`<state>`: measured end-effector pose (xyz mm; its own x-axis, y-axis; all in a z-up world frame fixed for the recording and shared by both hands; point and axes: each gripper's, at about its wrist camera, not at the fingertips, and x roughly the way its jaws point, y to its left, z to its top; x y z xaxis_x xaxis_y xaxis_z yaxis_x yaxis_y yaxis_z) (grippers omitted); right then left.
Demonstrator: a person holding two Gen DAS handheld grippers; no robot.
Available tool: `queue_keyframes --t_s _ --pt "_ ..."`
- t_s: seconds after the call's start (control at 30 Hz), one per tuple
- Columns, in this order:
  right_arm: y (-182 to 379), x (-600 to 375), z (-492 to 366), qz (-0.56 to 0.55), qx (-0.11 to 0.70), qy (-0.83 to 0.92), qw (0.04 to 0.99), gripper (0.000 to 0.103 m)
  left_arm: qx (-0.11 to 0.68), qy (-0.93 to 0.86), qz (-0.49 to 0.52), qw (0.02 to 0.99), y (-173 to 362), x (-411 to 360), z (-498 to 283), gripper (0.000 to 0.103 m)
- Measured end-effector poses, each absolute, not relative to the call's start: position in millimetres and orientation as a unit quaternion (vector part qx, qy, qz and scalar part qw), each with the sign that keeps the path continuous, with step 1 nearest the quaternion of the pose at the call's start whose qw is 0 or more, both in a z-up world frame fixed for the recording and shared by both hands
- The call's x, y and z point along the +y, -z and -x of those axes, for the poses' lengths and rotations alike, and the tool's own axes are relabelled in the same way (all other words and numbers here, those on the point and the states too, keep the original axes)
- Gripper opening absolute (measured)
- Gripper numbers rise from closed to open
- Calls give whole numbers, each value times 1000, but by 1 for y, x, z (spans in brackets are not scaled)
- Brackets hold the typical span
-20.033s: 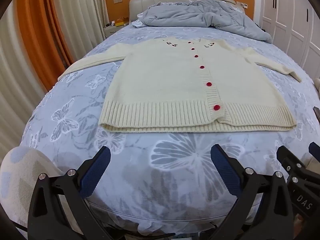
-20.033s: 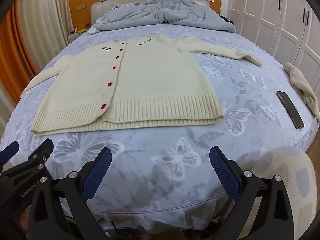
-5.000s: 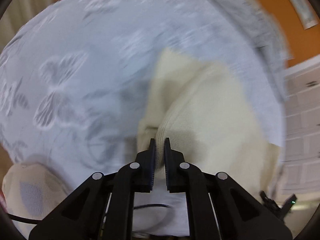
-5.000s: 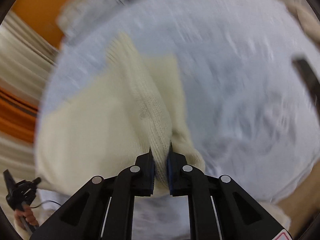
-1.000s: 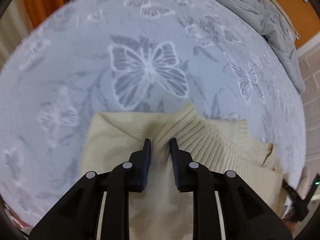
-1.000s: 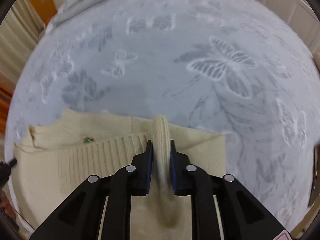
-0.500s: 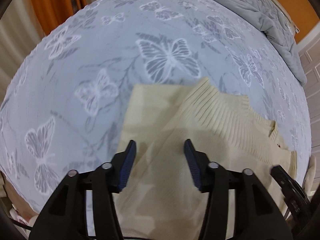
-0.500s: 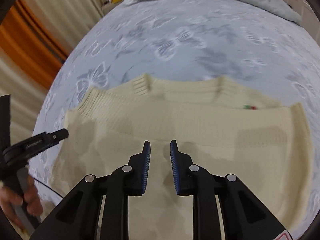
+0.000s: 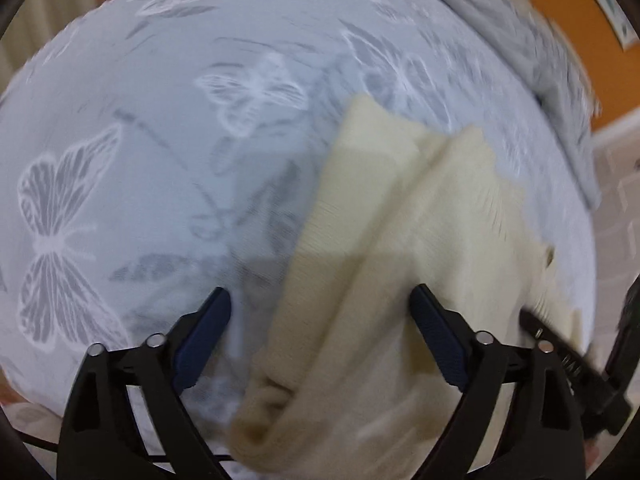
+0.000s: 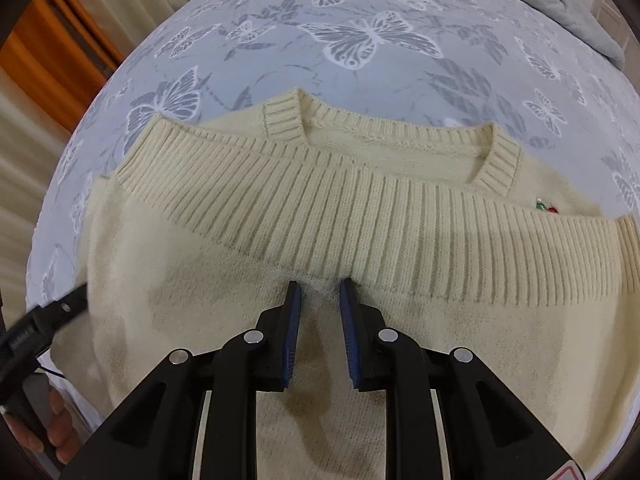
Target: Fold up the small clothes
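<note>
Cream knit cardigan (image 10: 360, 216) folded on butterfly-print bedspread (image 10: 360, 20); orange wall (image 9: 560, 8).

The left wrist view is smeared all over, so the butterflies on the bedsheet (image 9: 168, 168) look soft and streaky. The cream sweater (image 9: 400, 240) is fuzzy there too, and its knit lines can hardly be seen; its lower part runs off the bottom edge. The grey duvet (image 9: 532, 40) is only a blurry strip. In the right wrist view the sweater is cut off at the right and at the bottom. A tiny red and green mark (image 10: 546, 208) near its neck is too small to tell. A hand (image 10: 48, 428) shows only a few fingers at the left edge.
</note>
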<state>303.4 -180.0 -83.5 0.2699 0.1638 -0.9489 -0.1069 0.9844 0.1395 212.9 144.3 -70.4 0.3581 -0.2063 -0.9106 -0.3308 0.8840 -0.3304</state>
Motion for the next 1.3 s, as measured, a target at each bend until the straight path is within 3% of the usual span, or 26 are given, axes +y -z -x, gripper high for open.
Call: queue_keyframes --t_s 0.07,0.1,0.17,0.37,0.53,0.7,0.97,1.07,1.13,1.23,1.3 --pt "84 -181 -302 -28 596 -88 798 19 576 -3 265 773 64 140 -219 32" --pt "85 -182 -302 -33 596 -89 798 19 578 -10 272 770 57 139 -220 22" --pt "85 -185 -302 -43 595 -95 797 19 571 -4 289 769 43 136 -221 20" --pt "84 -198 -303 -83 594 -120 791 18 505 87 237 826 -58 59 -206 18" --pt "66 -236 -293 -170 582 -134 784 19 489 149 180 841 -101 -24 -198 18" --pt "29 -324 -235 -232 534 -98 807 24 507 191 136 829 -96 -98 -192 18" --pt "24 -424 -143 -301 515 -25 802 27 547 192 104 808 -51 -147 -184 18" --pt "24 -426 -147 -337 514 -52 787 41 555 185 93 806 -39 -155 -186 18" --pt "19 -419 -159 -348 511 -78 782 57 560 185 88 802 -32 -155 -184 19" --pt "6 -398 -196 -364 502 -134 773 74 561 193 103 799 -29 -146 -176 29" --pt "11 -390 -221 -371 517 -160 754 75 562 209 122 791 -31 -135 -166 32"
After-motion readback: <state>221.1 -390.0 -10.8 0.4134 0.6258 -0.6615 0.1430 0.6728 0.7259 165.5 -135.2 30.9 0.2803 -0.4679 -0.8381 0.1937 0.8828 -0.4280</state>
